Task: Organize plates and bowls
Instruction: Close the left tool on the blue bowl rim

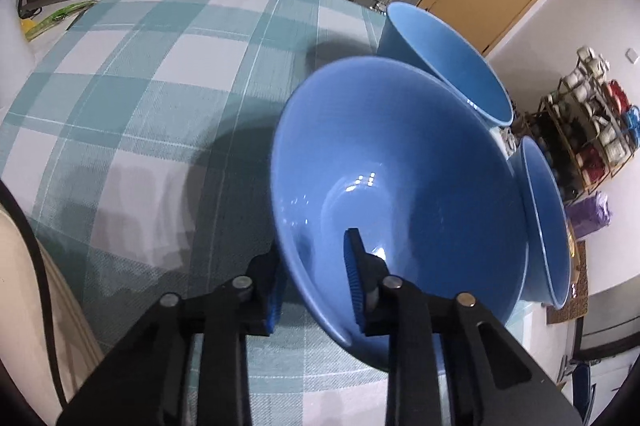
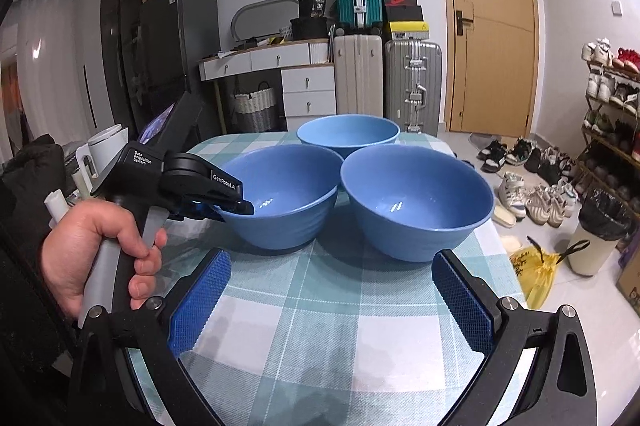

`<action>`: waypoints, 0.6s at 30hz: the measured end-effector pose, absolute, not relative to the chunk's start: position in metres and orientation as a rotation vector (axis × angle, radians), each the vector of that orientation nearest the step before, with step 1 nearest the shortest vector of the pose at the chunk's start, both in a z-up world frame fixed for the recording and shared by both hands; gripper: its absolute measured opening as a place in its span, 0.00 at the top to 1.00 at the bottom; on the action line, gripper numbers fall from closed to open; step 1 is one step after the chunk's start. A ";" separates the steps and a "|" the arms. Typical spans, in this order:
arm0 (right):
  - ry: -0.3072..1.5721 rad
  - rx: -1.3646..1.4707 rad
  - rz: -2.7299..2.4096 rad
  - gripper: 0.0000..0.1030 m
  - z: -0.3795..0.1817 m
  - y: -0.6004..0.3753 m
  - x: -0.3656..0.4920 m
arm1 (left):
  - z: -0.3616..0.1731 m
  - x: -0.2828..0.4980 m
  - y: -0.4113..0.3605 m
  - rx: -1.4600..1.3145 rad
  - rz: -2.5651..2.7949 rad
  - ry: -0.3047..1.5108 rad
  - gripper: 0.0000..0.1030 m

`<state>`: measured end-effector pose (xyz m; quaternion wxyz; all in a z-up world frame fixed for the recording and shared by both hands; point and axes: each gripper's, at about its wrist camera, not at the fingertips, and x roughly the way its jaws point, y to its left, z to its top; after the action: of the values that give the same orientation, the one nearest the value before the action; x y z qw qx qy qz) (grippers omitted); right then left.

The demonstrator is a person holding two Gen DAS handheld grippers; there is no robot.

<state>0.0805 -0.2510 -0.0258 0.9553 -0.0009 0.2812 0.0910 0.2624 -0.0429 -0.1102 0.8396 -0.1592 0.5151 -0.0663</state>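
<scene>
Three blue bowls stand close together on a table with a teal-and-white checked cloth (image 2: 320, 338). In the right wrist view they are the left bowl (image 2: 280, 194), the right bowl (image 2: 416, 202) and the far bowl (image 2: 348, 134). My left gripper (image 1: 316, 282) is shut on the near rim of the left bowl (image 1: 400, 178), one finger inside and one outside. The right wrist view shows it from the side, the left gripper (image 2: 230, 204) clamped on that rim and held by a hand (image 2: 92, 254). My right gripper (image 2: 332, 302) is open over bare cloth, short of the bowls.
The far bowl (image 1: 444, 66) and right bowl (image 1: 544, 226) touch or nearly touch the held one. The table's right edge drops to a floor with shoes (image 2: 532, 194), a yellow bag (image 2: 540, 274) and a bin (image 2: 600, 238). Suitcases (image 2: 412, 86) and drawers (image 2: 308, 90) stand behind.
</scene>
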 end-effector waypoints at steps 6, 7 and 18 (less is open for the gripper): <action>0.609 0.100 0.223 0.01 -0.025 -0.261 0.084 | -0.108 0.258 -0.040 -0.294 -0.125 1.092 0.84; 0.612 0.114 0.218 0.01 -0.025 -0.264 0.085 | -0.107 0.258 -0.039 -0.290 -0.129 1.095 0.85; 0.655 0.201 0.185 0.01 -0.033 -0.281 0.094 | -0.100 0.249 -0.039 -0.255 -0.156 1.108 0.93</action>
<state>0.0944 -0.2808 -0.0326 0.9378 0.0983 0.3205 0.0906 0.2486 -0.0387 -0.1002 0.8398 -0.1207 0.5241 -0.0738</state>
